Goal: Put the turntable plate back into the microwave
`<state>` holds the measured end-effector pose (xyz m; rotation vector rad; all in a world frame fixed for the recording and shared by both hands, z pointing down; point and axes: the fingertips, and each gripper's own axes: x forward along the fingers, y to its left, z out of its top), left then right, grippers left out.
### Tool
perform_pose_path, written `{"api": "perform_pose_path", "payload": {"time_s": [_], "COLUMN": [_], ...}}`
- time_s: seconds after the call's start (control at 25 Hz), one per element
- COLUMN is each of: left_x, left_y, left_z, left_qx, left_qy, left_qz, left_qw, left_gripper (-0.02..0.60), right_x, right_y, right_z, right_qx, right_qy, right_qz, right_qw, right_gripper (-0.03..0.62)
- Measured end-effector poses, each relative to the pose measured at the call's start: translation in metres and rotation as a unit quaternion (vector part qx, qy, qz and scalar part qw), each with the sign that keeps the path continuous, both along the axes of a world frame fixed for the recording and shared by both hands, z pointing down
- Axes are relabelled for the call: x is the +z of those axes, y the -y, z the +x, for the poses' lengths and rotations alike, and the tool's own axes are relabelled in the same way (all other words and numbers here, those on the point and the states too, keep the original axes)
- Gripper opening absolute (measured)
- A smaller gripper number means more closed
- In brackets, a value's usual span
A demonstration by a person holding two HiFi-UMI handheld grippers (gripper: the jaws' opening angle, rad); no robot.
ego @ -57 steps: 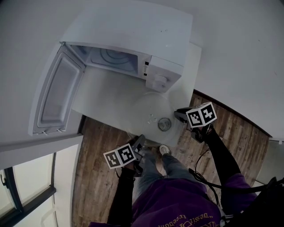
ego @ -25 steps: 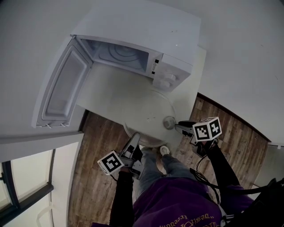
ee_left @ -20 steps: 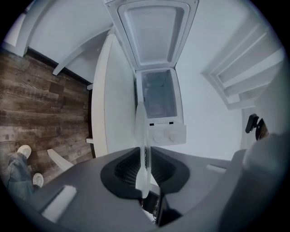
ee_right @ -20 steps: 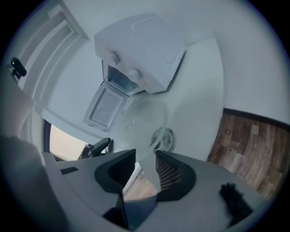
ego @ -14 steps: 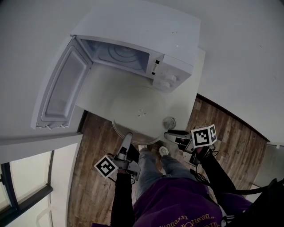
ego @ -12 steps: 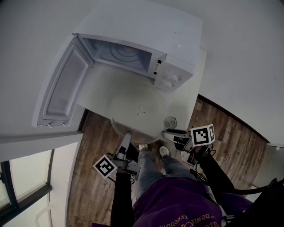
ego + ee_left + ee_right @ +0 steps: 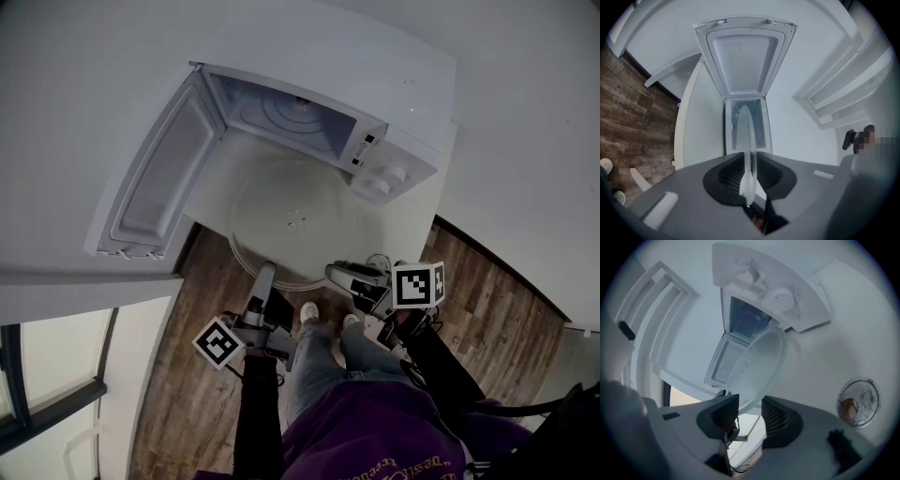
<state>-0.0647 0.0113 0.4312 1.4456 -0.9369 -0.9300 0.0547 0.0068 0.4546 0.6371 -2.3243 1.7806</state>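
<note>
At far left, finds the microwave door (image 7: 155,178) swung wide, leaving the cavity (image 7: 286,112) free. Pinches the near rim of the turntable plate (image 7: 295,220) in the left gripper (image 7: 264,272), jaws narrow and opening slightly with the glass between the pads. Carries the plate level over the counter (image 7: 405,230), just short of the microwave (image 7: 375,66), probably to slide it in flat. Holds the right gripper (image 7: 334,274) spread wide, gripping nothing, rim at its tips untouched, perhaps ready to steady the glass
</note>
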Motion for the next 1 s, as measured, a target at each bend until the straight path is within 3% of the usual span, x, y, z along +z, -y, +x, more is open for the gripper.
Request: {"api": "perform_pose_path", "payload": {"time_s": [0.12,0.2,0.44,0.64,0.72,0.88,1.0], "left_x": [-0.003,-0.005,-0.013,-0.017,-0.018,-0.017,-0.015], "left_y": [0.014,0.023,0.061,0.1,0.117,0.149,0.174], "left_z": [-0.008,-0.012,-0.022,-0.03,-0.032,-0.033,-0.035], "left_qx": [-0.011,-0.022,-0.072,-0.093,-0.093,-0.076,-0.049], "left_qy": [-0.002,-0.004,-0.018,0.004,-0.004,-0.022,-0.025], "left_qz": [0.008,0.013,0.027,0.045,0.051,0.051,0.051], "left_qw": [0.9999,0.9997,0.9969,0.9947,0.9944,0.9956,0.9972], "left_gripper": [0.061,0.063,0.064,0.067,0.067,0.069,0.069], "right_x": [-0.01,-0.017,-0.03,-0.032,-0.03,-0.025,-0.023], "right_y": [0.009,0.011,0.007,0.009,0.011,0.018,0.035], "right_z": [-0.004,-0.006,-0.018,-0.031,-0.036,-0.05,-0.06], "right_qx": [0.001,-0.025,-0.115,-0.134,-0.132,-0.125,-0.092], "right_qy": [-0.011,-0.036,-0.108,-0.1,-0.101,-0.115,-0.124], "right_qz": [0.029,0.065,0.172,0.194,0.197,0.201,0.202], "right_qw": [1.0,0.997,0.972,0.967,0.966,0.965,0.967], "right_gripper": [0.156,0.156,0.156,0.156,0.153,0.152,0.147]}}
